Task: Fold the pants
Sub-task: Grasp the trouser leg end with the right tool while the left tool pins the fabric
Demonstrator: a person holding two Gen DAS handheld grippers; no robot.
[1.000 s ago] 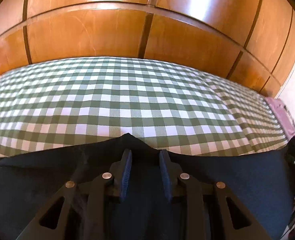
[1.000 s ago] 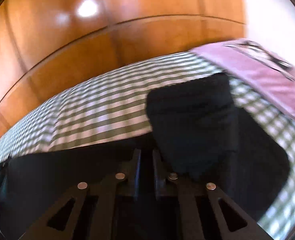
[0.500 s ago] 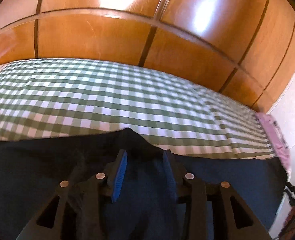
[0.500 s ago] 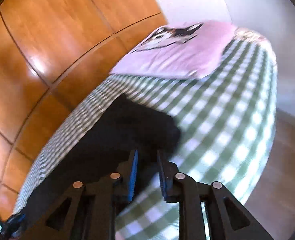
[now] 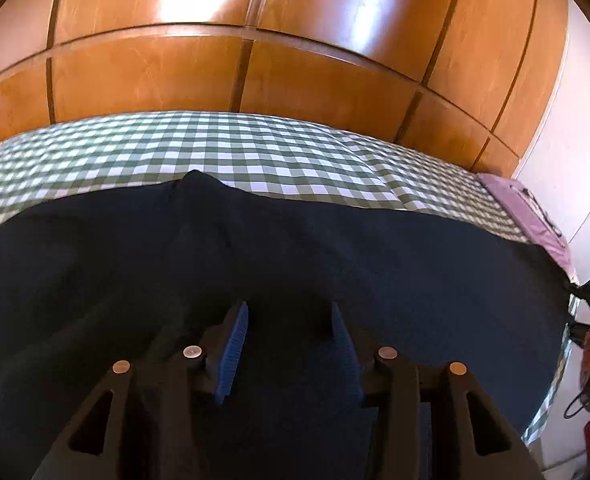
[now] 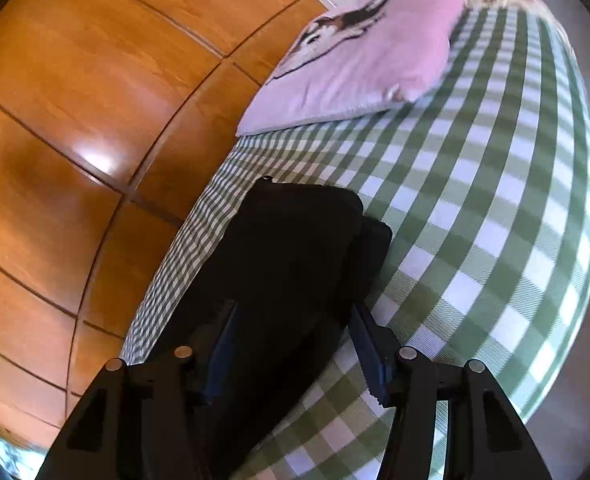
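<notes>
Dark navy pants (image 5: 335, 248) lie stretched across a green-and-white checked bed (image 5: 255, 152). My left gripper (image 5: 288, 308) hovers low over their middle with its blue-padded jaws opening, and no cloth is pinched between them. In the right wrist view one end of the pants (image 6: 295, 240) lies doubled over, with a second layer showing at its right side. My right gripper (image 6: 293, 308) stands over that end with its jaws opening. The cloth shows between the fingers, but the pads do not press on it.
A pink pillow (image 6: 359, 60) with a dark print lies past the pants' end, also visible as the pillow (image 5: 523, 208) at the right of the left wrist view. Glossy wooden panels (image 5: 295, 40) rise behind the bed. The bed's near edge (image 6: 575, 280) drops off to the floor.
The right gripper has let go of the pants' end, rolled and spread its jaws. The left gripper has drawn back over the pants while its jaws widened.
</notes>
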